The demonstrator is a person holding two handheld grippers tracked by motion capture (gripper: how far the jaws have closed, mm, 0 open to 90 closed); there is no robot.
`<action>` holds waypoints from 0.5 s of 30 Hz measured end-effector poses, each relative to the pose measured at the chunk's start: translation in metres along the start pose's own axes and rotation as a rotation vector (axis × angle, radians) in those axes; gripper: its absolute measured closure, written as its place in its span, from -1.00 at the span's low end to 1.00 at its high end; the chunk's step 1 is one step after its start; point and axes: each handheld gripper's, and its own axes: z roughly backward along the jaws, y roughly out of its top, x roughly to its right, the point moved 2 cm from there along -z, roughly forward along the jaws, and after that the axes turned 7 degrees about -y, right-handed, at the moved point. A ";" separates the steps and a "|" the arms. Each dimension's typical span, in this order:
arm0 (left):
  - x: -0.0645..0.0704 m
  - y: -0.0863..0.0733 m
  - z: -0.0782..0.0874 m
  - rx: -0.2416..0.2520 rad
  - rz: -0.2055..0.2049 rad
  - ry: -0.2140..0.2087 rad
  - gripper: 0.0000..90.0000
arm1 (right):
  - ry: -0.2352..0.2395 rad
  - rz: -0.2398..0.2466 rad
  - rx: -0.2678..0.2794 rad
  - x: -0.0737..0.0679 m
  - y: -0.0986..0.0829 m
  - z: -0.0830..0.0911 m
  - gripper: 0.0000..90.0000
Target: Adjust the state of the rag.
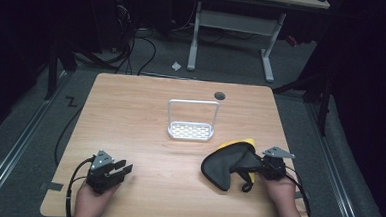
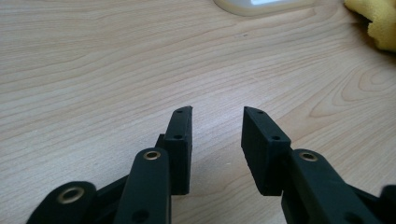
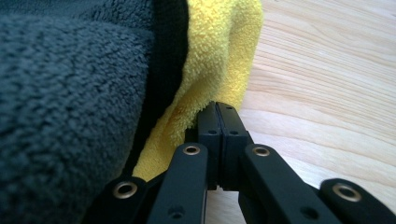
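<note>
At table's near right, right gripper (image 3: pixel 218 109) is pinching w/ jaws pressed together, nipping edge of grey-and-yellow cloth (image 1: pixel 226 163) lying crumpled on wood; left gripper (image 1: pixel 123 168) is resting near left, jaws apart, holding nothing; white rack (image 1: pixel 191 131) is sitting mid-table

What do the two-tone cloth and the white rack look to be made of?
Cloth: soft microfibre or terry, dark grey one side, yellow the other; the right gripper view shows a fuzzy looped pile. Rack: likely white plastic or coated metal, smooth and matt, with a perforated base and thin hoop handle. Table: light wood-grain surface, possibly laminate.
</note>
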 end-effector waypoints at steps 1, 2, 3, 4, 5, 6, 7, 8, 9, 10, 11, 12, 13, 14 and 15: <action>0.000 0.000 0.000 0.000 0.000 0.000 0.42 | 0.000 0.000 0.000 0.000 0.000 0.000 1.00; 0.001 0.000 0.000 0.000 -0.001 -0.001 0.42 | 0.004 0.009 0.003 -0.002 0.001 0.000 1.00; 0.002 0.001 -0.001 0.001 -0.002 -0.003 0.42 | 0.014 0.020 0.005 -0.007 0.002 -0.001 1.00; 0.002 0.001 -0.001 -0.001 -0.004 -0.005 0.42 | 0.022 0.024 0.006 -0.010 0.003 -0.002 0.99; 0.003 0.001 -0.001 -0.001 -0.003 -0.008 0.42 | 0.025 0.032 0.004 -0.012 0.004 -0.002 0.99; 0.003 0.001 -0.001 -0.001 -0.004 -0.009 0.42 | 0.029 0.037 0.005 -0.015 0.005 -0.003 0.99; 0.003 0.001 -0.001 -0.001 -0.004 -0.009 0.42 | 0.034 0.041 0.006 -0.018 0.006 -0.003 0.99; 0.004 0.001 -0.002 -0.002 -0.005 -0.010 0.42 | 0.034 0.041 0.006 -0.018 0.006 -0.003 0.99; 0.005 0.001 -0.002 -0.004 -0.010 -0.011 0.41 | 0.043 0.051 0.006 -0.024 0.008 -0.004 0.99; 0.005 0.001 -0.002 -0.004 -0.010 -0.011 0.41 | 0.043 0.051 0.006 -0.024 0.008 -0.004 0.99; 0.006 0.001 -0.003 -0.006 -0.012 -0.013 0.41 | 0.061 0.056 0.007 -0.031 0.010 -0.005 0.99; 0.006 0.001 -0.003 -0.006 -0.012 -0.013 0.41 | 0.069 0.067 0.009 -0.035 0.011 -0.006 0.99; 0.007 0.001 -0.004 -0.008 -0.016 -0.016 0.41 | 0.072 0.075 0.007 -0.039 0.013 -0.006 0.99; 0.007 0.001 -0.004 -0.008 -0.016 -0.016 0.41 | 0.072 0.075 0.007 -0.039 0.013 -0.006 0.99; 0.008 0.001 -0.005 -0.007 -0.017 -0.019 0.41 | 0.091 0.084 0.009 -0.049 0.015 -0.007 0.99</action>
